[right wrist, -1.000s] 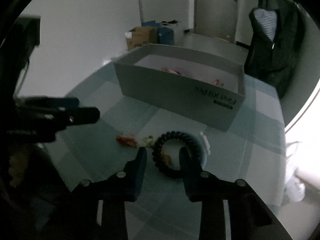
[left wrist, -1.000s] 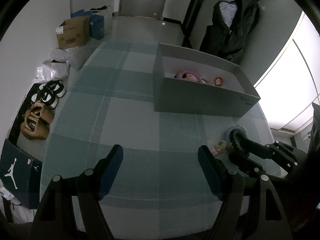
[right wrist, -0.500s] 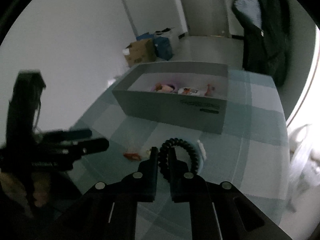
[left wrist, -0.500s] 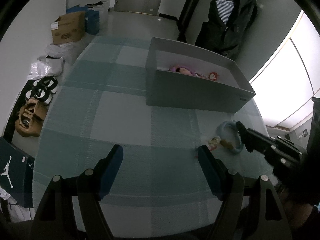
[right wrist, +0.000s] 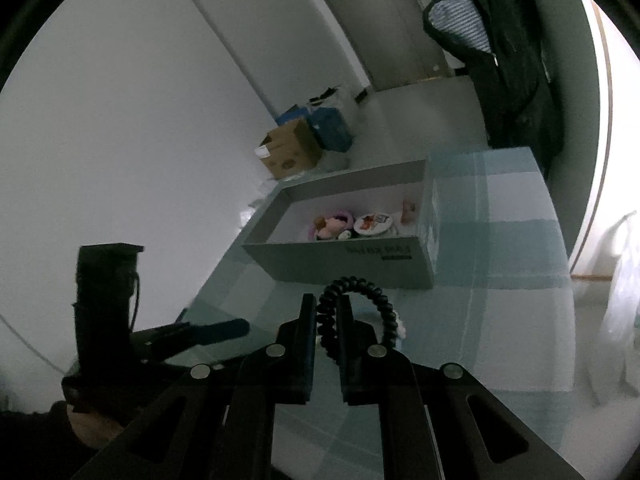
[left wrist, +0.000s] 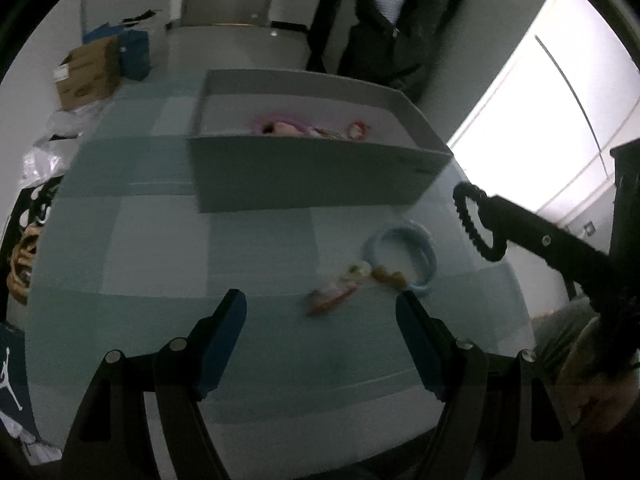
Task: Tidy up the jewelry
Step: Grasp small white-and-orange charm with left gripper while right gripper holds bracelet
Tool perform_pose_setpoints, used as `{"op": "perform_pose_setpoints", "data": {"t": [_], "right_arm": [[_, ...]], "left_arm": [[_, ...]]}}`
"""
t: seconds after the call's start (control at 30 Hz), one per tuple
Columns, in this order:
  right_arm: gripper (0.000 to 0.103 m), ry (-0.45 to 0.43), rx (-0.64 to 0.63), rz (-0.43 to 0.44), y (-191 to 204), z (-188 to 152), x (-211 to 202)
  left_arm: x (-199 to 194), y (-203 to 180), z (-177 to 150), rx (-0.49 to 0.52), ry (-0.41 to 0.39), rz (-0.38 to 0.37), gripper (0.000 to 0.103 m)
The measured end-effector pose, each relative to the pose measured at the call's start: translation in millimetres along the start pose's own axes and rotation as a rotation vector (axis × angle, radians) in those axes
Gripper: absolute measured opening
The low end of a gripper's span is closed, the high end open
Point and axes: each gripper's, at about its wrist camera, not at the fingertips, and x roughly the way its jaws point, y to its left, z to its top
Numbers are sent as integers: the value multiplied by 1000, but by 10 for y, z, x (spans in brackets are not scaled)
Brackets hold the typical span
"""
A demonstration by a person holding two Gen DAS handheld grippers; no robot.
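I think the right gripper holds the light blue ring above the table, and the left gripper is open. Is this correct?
Not quite. The right gripper holds the black spiral hair tie, as the right wrist view shows. The light blue ring lies on the table. The left gripper is open.

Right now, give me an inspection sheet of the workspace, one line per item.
Surface: checked teal tablecloth, mostly bare.
Job's things: black coil band held off the table; blue ring, small trinkets on the cloth; grey box open, trinkets inside.
Clutter: nothing seen on the table.
Grippers: right gripper shut on the coil band; left gripper open, nothing between its fingers.
Cables: nothing seen.
Surroundings: cardboard box, coat, shoes on the floor.
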Motion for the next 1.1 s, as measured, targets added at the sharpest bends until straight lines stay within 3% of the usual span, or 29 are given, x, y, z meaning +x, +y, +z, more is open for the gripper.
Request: {"op": "perform_pose_setpoints", "data": {"t": [0.23, 0.37, 0.43, 0.5, 0.57, 0.63, 0.73, 1.1], "right_arm": [[9, -19, 44, 7, -100, 16, -75], [9, -30, 52, 2, -129, 9, -122], [9, -32, 63, 5, -157, 16, -136], [9, -36, 65, 4, -164, 20, -152], [9, -39, 68, 6, -174, 20, -162], [9, -39, 70, 1, -180, 16, -167], [9, -38, 75, -1, -197, 9, -172], [9, -37, 78, -7, -193, -5, -177]], "left_arm": [[9, 9, 32, -24, -16, 1, 71], [52, 37, 60, -23, -7, -1, 52], [87, 87, 65, -30, 3, -1, 50], [115, 76, 55, -34, 8, -7, 42], [137, 71, 62, -29, 13, -10, 26], [124, 62, 64, -25, -1, -15, 18], [81, 47, 39, -9, -22, 14, 17], [16, 71, 23, -18, -11, -25, 17]]}}
